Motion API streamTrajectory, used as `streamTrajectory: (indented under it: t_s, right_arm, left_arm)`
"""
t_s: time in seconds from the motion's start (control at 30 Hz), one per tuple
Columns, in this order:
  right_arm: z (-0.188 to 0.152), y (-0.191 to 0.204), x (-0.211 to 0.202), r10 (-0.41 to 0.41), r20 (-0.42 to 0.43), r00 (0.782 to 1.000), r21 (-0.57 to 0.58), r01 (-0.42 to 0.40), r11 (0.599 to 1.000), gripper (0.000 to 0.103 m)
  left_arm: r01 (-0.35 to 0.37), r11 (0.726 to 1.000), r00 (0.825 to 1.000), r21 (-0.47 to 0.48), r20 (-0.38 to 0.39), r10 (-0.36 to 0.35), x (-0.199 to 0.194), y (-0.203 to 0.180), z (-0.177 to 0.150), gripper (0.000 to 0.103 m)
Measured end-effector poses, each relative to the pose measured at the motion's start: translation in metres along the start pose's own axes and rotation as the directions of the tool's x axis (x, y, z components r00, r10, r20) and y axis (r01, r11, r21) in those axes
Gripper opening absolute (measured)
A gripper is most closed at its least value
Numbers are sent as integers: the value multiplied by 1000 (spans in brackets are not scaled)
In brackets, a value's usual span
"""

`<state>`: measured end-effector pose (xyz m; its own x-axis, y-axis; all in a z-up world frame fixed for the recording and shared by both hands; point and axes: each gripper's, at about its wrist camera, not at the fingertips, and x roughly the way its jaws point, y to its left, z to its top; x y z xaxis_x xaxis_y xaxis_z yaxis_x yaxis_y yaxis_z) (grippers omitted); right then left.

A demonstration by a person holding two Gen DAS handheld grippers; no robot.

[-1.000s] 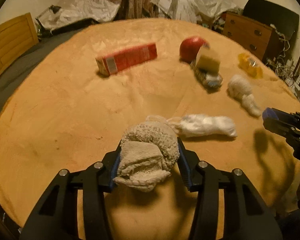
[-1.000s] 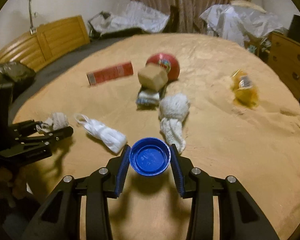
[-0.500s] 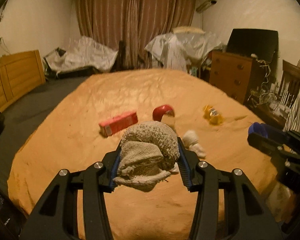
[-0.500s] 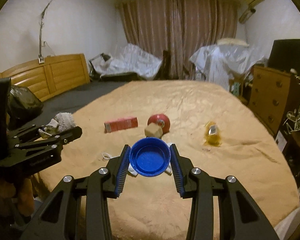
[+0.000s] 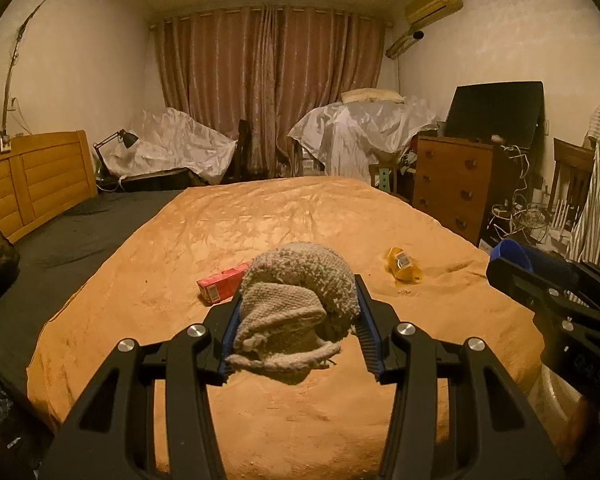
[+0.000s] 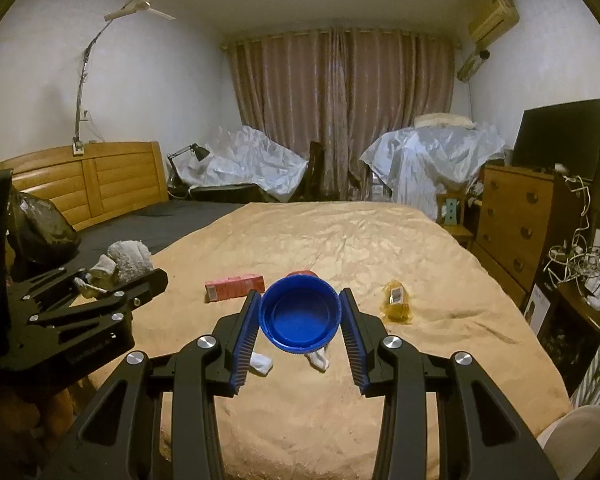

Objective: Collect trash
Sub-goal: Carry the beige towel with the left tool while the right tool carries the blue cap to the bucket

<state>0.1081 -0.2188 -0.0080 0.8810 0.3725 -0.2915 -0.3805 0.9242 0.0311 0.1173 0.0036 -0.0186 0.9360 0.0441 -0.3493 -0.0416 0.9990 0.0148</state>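
I am looking down a large bed [image 5: 284, 216] covered in a tan blanket, with a wooden headboard [image 6: 84, 184] off to the left, closed curtains [image 6: 340, 112] at the far wall and a wooden dresser [image 5: 452, 184] standing on the right. I am holding two claws above the near end of the bed. My left gripper [image 5: 296, 334] is clamping a bundled grey knitted cloth [image 5: 296, 312] between its blue pads, the cloth bulging above and sagging below them. My right gripper [image 6: 298, 316] is gripping a blue plastic cap [image 6: 298, 314] by its rim, hollow side facing me. Trash is lying on the blanket beyond: a red carton [image 6: 234, 286] left of centre, a crumpled yellow wrapper [image 6: 396, 302] well to its right, and two small white scraps [image 6: 260, 363] just under the cap. Something red is peeking over the cap's top edge; I cannot tell what it is.
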Motion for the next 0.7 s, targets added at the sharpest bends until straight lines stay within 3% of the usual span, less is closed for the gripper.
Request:
streamTrajectory:
  t_s: [0.47, 0.7]
  right_arm:
    - [8, -2, -10, -3, -16, 1000, -1, 3, 1000, 41]
    - [14, -26, -22, -36, -51, 998, 1, 36, 999, 41]
  left_arm:
    - [6, 1000, 1000, 1, -2, -6, -1, -3, 2, 47]
    - [33, 999, 999, 22, -35, -33, 10, -11, 2, 47]
